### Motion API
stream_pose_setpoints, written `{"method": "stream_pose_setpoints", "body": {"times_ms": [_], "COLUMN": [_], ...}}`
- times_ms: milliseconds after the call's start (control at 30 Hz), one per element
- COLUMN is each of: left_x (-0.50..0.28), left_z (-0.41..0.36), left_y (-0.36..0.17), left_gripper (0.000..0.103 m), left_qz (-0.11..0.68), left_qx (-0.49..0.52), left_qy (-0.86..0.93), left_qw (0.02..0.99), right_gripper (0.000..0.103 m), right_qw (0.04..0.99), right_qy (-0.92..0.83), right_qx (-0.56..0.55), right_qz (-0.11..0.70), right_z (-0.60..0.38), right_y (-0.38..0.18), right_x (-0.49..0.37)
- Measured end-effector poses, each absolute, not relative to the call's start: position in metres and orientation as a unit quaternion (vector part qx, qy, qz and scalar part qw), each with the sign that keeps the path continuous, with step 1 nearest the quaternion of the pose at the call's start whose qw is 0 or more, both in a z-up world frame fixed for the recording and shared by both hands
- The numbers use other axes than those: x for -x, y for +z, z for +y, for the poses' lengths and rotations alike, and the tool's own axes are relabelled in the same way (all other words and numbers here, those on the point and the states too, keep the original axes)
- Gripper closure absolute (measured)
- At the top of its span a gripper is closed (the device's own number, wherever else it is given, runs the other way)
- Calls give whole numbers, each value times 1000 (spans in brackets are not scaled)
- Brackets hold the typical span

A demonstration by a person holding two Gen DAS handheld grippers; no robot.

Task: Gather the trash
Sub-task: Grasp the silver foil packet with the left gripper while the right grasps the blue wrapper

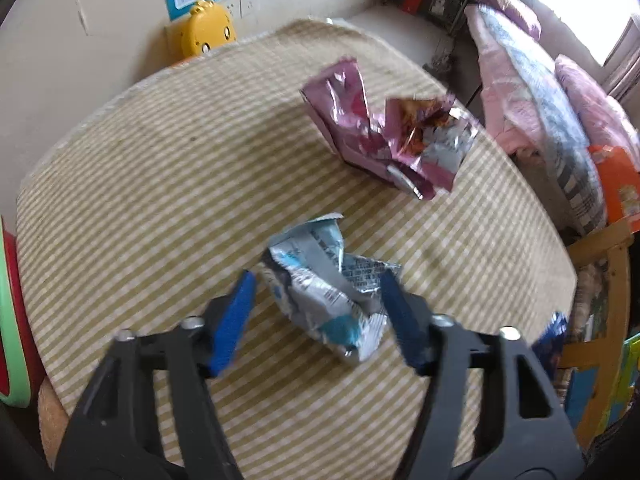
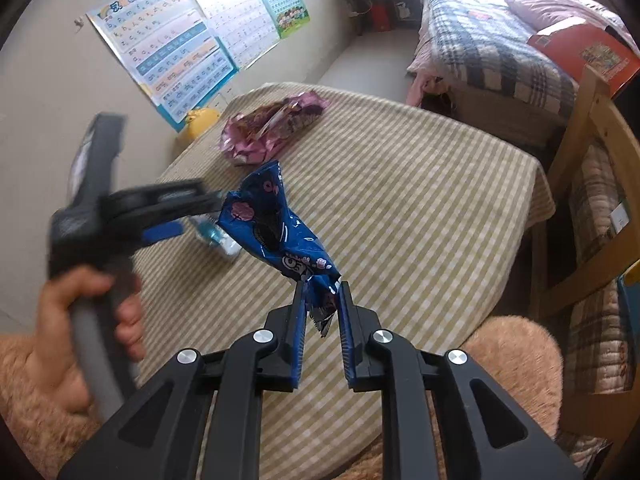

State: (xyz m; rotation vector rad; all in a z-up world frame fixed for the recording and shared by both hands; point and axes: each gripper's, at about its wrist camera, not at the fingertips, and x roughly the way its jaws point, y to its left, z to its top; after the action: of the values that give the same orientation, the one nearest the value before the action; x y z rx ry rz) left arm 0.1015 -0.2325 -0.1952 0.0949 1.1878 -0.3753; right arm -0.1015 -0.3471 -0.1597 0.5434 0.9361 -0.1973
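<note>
A crumpled silver and teal wrapper (image 1: 324, 288) lies on the striped tablecloth (image 1: 160, 168). My left gripper (image 1: 316, 280) is open and straddles it: the right pad touches its edge and a sliver of cloth shows by the left pad. A pink foil wrapper (image 1: 360, 136) lies farther back. In the right wrist view my right gripper (image 2: 322, 286) is shut on the lower end of a blue cookie wrapper (image 2: 272, 224), held up over the tablecloth (image 2: 420, 200). Beyond it are the left gripper (image 2: 192, 216), the teal wrapper (image 2: 216, 240) and the pink wrapper (image 2: 272, 128).
A hand (image 2: 68, 320) holds the left gripper's handle. A yellow toy box (image 1: 208, 30) stands by the wall under posters (image 2: 168, 52). A bed with blankets (image 2: 500, 52) and a wooden chair (image 2: 592, 152) flank the table's right side. A fuzzy peach cushion (image 2: 500, 344) lies at the near edge.
</note>
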Motion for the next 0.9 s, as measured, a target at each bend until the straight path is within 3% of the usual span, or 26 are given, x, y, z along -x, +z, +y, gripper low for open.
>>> {"method": "stream_pose_setpoints", "body": {"times_ms": [33,100,167,200,333,533,633,700,900], "left_x": [-103,-101,-97,-95,-85,-68,-63,-61,-53], "left_z": [-235,-234,-231,-227,-196,-145,-128,-122,-120], "left_y": [-197,-193,-188,-184,-170,-171,-181,-187,-191], "left_gripper": [54,68,79,81,82,80,74,53,37], "left_qz": [558,555,555,556,550,559,567,571,560], "left_qx": [-43,-41,-48,-47,-61,-80,-68,-56,-49], "left_qy": [-178,-191,-200,-207,-217,-212,-193,-181,-173], "left_qw": [810,809,806,804,804,797,798,799,808], "right_gripper": [86,82,66,64,50,47,46,46,47], "right_qw": [852,850,848,845,845,853,847,847,828], "right_qy": [-84,-73,-63,-54,-32,-47,-48,-43,-37], "right_qx": [-263,-268,-272,-275,-278,-264,-260,-252,-258], "right_qz": [445,447,451,455,455,447,462,466,496], "right_z": [-346,-342,-339,-337,-328,-334,-340,-339,-332], "right_y": [-160,-162,-164,-165,-164,-156,-157,-158,-178], "right_x": [100,99,96,95,93,87,75,66,57]}}
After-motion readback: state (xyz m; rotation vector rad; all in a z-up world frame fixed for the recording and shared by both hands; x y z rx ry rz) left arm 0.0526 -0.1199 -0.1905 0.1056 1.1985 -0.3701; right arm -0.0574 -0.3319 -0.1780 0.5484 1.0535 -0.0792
